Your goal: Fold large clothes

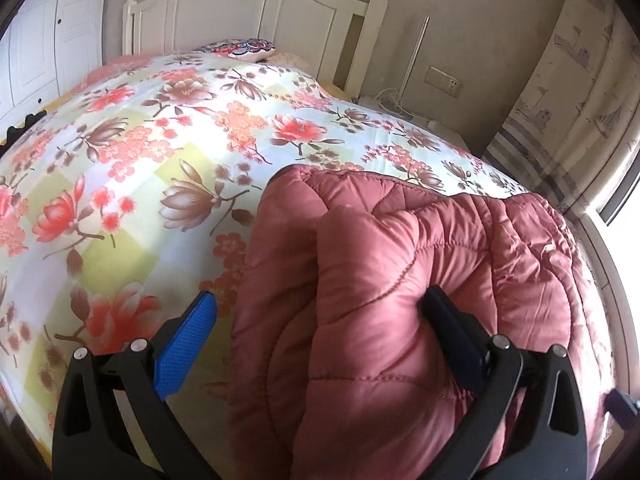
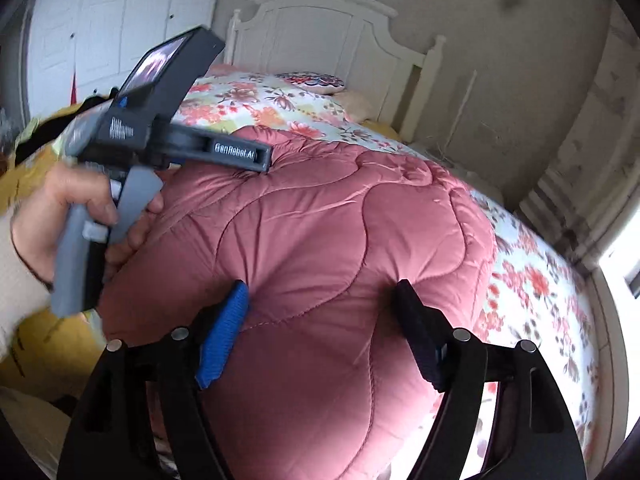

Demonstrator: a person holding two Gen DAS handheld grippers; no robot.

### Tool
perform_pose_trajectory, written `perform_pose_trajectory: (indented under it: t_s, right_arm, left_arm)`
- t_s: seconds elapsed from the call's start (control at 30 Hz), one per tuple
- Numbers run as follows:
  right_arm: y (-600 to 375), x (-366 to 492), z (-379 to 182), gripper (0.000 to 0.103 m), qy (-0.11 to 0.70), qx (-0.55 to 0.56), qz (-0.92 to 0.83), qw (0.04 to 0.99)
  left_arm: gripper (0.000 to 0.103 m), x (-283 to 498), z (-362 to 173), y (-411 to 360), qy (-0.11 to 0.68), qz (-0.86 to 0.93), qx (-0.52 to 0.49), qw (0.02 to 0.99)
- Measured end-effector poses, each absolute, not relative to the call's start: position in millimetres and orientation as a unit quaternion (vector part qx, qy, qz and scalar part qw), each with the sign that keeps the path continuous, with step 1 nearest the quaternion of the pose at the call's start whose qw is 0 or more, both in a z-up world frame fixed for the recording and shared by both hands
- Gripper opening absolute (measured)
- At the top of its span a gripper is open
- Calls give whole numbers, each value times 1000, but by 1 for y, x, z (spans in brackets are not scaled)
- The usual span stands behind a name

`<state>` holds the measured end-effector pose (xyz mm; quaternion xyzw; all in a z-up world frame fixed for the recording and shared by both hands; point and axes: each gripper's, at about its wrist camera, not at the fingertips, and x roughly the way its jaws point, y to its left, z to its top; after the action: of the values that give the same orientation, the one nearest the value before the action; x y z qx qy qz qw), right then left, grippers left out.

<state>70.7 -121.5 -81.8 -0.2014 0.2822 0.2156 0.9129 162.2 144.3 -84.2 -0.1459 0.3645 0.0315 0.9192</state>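
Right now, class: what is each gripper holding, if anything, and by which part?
Nothing seems held: the left gripper and right gripper stand open over the pink quilted coat.

Daylight glares from the right window (image 2: 624, 264); fisheye-bent edges, perhaps motion-blurred left.

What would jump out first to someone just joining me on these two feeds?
The puffy pink quilted coat, heaped on the near part of the bed, fills both views. Under it spreads the bright floral bedspread, running back to a white headboard. In the right wrist view, a hand holds the left tongs beside the coat.
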Motion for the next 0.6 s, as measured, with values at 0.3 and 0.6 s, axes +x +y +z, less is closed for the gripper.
perform_pose_trajectory:
  t_s: [0.3, 0.6]
  right_arm:
    - [-120, 23, -124, 79, 210, -277, 208, 914]
    - [-193, 46, -75, 87, 275, -35, 284, 918]
  left_arm:
    - [101, 159, -83, 142, 356, 33, -140, 923]
    - [101, 164, -86, 174, 404, -73, -243, 879]
